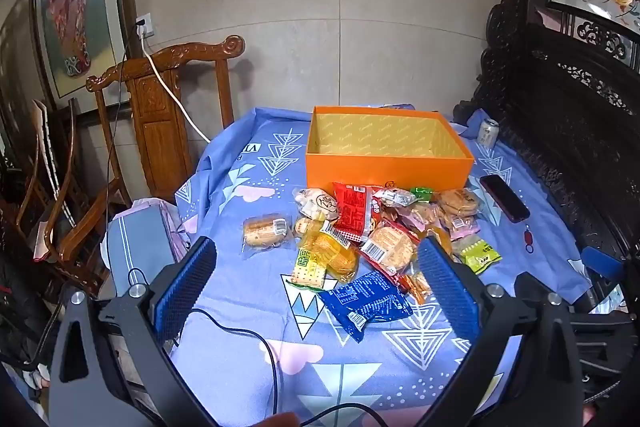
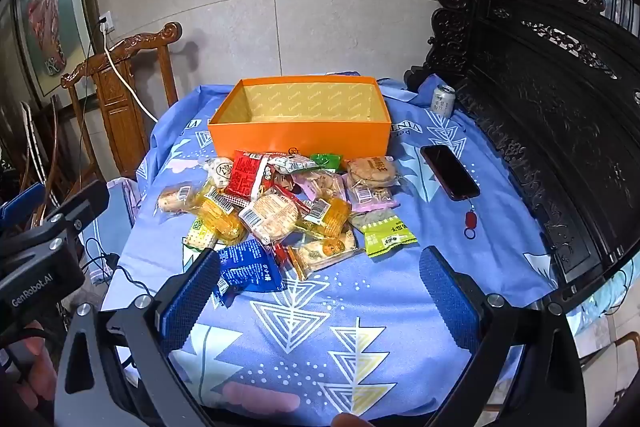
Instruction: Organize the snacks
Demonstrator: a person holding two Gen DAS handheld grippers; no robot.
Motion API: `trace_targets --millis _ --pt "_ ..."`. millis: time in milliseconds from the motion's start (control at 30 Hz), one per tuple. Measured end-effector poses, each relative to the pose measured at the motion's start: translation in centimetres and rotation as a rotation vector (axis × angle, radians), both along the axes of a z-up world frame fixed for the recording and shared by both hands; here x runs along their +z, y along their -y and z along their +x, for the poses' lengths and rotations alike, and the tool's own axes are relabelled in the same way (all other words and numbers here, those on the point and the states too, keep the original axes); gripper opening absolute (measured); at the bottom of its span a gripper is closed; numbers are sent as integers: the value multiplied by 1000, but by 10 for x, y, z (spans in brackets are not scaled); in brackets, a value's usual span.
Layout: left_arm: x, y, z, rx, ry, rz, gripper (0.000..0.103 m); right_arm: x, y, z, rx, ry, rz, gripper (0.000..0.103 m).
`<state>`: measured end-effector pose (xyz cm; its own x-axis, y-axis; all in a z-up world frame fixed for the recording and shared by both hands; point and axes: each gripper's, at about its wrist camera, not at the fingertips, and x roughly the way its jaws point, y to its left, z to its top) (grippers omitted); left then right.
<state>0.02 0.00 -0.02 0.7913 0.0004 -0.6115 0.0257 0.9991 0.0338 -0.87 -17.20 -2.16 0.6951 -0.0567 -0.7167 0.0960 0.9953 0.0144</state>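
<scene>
An empty orange box (image 1: 384, 167) (image 2: 300, 141) stands open on the blue patterned tablecloth (image 1: 248, 307). A pile of wrapped snacks (image 1: 360, 227) (image 2: 280, 203) lies just in front of it, with a blue packet (image 1: 366, 301) (image 2: 248, 267) nearest me and a lone biscuit pack (image 1: 266, 229) to the left. My left gripper (image 1: 318, 259) is open and empty, hovering near the pile's front. My right gripper (image 2: 318, 263) is open and empty, a little short of the pile. The left gripper body (image 2: 44, 251) shows at the left of the right wrist view.
A black phone (image 1: 505, 197) (image 2: 449, 171) with a red tag lies right of the pile. A drink can (image 1: 488, 133) (image 2: 443, 100) stands at the back right. A carved wooden chair (image 1: 160, 107) stands left, dark carved furniture (image 2: 560, 107) right. A cable (image 1: 256, 339) crosses the cloth.
</scene>
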Motion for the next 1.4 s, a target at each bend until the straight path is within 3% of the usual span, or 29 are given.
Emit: trace_targets --millis 1400 --pt "-7 -10 -2 5 4 -2 99 0 0 0 0 0 4 100"
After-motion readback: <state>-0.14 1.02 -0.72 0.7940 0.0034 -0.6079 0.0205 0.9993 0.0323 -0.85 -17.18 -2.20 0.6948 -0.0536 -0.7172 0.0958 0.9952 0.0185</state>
